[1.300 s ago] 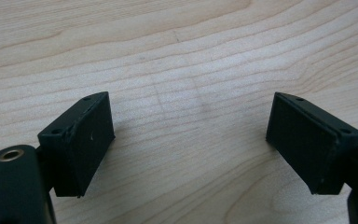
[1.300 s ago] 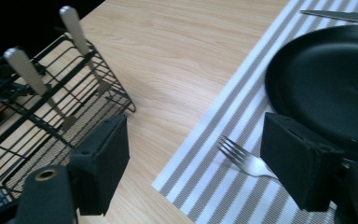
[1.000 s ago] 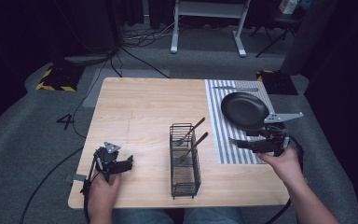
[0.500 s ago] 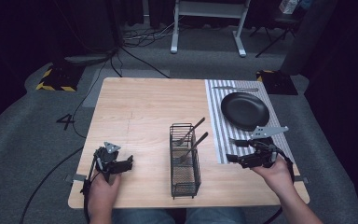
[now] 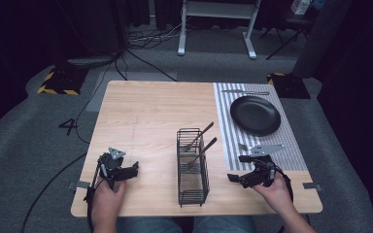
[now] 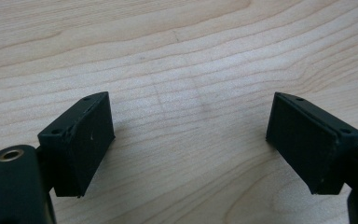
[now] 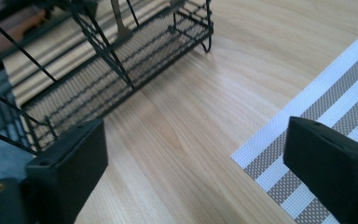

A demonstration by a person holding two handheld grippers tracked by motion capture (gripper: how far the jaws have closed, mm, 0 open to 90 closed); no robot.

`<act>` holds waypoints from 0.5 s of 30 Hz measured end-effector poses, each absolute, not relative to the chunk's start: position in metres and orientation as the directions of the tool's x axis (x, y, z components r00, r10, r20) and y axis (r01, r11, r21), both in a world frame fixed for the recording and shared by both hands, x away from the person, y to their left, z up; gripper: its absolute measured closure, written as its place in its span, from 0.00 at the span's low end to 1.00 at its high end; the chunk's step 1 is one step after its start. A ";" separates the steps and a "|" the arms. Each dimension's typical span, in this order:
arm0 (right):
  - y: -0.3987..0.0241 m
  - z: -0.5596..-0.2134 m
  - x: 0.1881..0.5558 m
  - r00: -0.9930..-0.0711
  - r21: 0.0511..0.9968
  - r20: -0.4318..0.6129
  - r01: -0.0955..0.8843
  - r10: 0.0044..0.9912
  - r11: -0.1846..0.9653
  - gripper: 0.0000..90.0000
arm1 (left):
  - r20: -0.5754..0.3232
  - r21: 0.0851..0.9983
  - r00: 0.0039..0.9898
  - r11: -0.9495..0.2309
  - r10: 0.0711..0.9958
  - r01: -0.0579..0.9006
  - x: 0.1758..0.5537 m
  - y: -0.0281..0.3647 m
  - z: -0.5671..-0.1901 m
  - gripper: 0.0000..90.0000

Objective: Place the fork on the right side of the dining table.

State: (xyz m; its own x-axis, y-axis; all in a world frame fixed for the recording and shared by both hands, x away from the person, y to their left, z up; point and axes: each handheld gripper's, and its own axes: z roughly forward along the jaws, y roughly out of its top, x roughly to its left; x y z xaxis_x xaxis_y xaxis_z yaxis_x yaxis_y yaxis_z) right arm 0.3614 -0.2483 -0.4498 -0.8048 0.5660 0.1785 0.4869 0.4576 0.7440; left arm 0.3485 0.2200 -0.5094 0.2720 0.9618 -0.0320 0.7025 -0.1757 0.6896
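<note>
Resting near the right front edge of the wooden table (image 5: 150, 111), the right gripper (image 5: 239, 171) has just been opening its jaws, which stand wide with nothing between them. It lies between the wire basket (image 5: 193, 187) and the striped placemat (image 5: 233, 141). The black plate (image 5: 255, 115) sits on the far part of that mat. The left gripper (image 5: 126, 169), near left, gapes over bare wood.
</note>
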 end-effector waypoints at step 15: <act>-0.235 -0.487 0.356 -0.810 0.711 0.132 0.479 0.572 0.514 0.00 | -0.033 0.690 0.271 -0.174 0.962 0.702 0.348 0.220 -0.509 0.17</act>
State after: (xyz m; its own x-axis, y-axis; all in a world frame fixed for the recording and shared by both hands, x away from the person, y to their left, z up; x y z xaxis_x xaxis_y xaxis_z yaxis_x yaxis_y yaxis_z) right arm 0.3556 -0.2353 -0.4874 -0.8097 0.5718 0.1324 0.4793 0.5140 0.7114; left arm 0.3483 0.2200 -0.5094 0.2712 0.9619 -0.0331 0.7024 -0.1743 0.6901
